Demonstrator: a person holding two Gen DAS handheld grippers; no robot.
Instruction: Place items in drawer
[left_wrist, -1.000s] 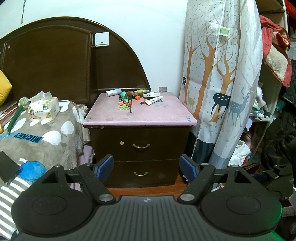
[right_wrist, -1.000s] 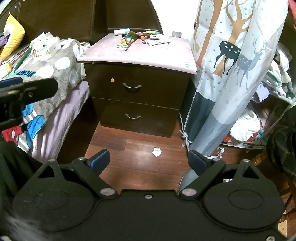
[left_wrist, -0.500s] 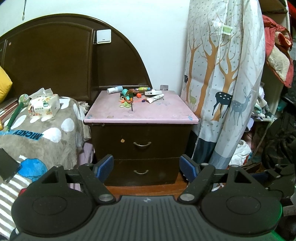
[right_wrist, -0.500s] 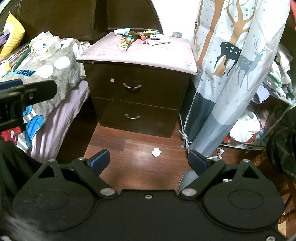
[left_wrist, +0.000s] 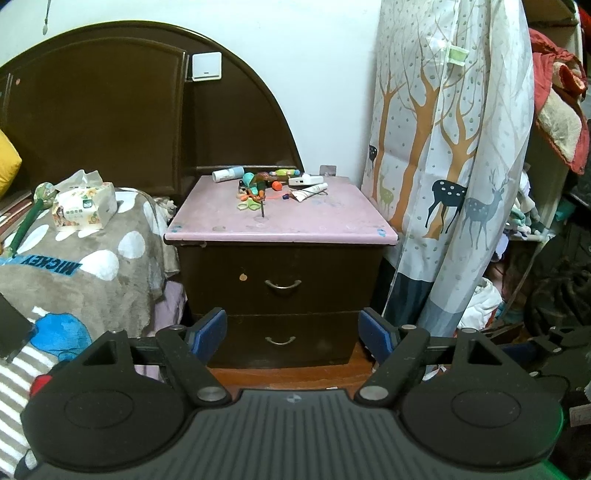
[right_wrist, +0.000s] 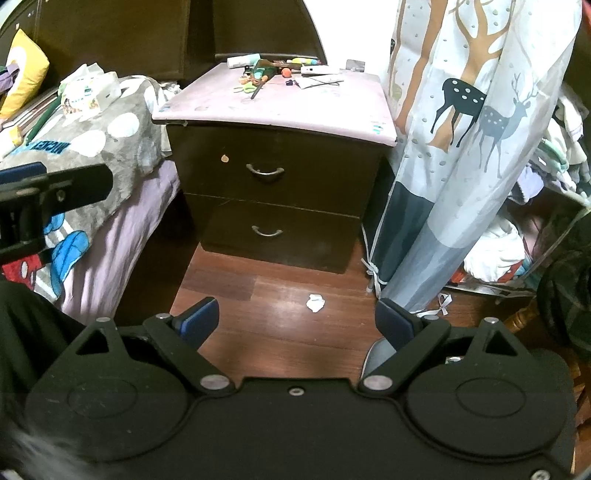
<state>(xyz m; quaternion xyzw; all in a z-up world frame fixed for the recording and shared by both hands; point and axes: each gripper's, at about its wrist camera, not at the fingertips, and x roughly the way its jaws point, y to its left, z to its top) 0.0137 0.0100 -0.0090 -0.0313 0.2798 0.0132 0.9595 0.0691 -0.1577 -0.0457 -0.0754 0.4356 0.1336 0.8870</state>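
Top drawer (left_wrist: 282, 282) closed, curved metal handle centred on its front; bottom drawer (left_wrist: 280, 339) closed below it, same handle. Both belong to the dark nightstand (left_wrist: 207, 273), whose pink table top (left_wrist: 288, 221) carries the items (left_wrist: 266, 186) in a cluster at the back edge, near the wall. Long axes mixed: a white tube (left_wrist: 309, 192) lies angled left-right, a white bottle with teal cap (left_wrist: 228, 173) lies left-right along the rear, a thin dark stick (left_wrist: 261, 206) points toward the front edge. Any print on these is too small to read.

Only legible writing: "MICKEY", seen upside down, on the grey spotted blanket (left_wrist: 85, 258) covering the bed to the left. A tissue pack (left_wrist: 83, 208) sits on that blanket; its print is unreadable.

My left gripper (left_wrist: 293, 328): jaws wide apart, empty, framing the bottom drawer from well back. My right gripper (right_wrist: 297, 319): jaws wide apart, empty, over the wooden floor (right_wrist: 266, 299).

The right wrist view alone shows a small white scrap (right_wrist: 315, 302) on the floor before the nightstand. The left wrist view alone shows the white wall box (left_wrist: 207, 66) on the headboard. A curtain with deer print (left_wrist: 443, 166) hangs just right of the nightstand in both.
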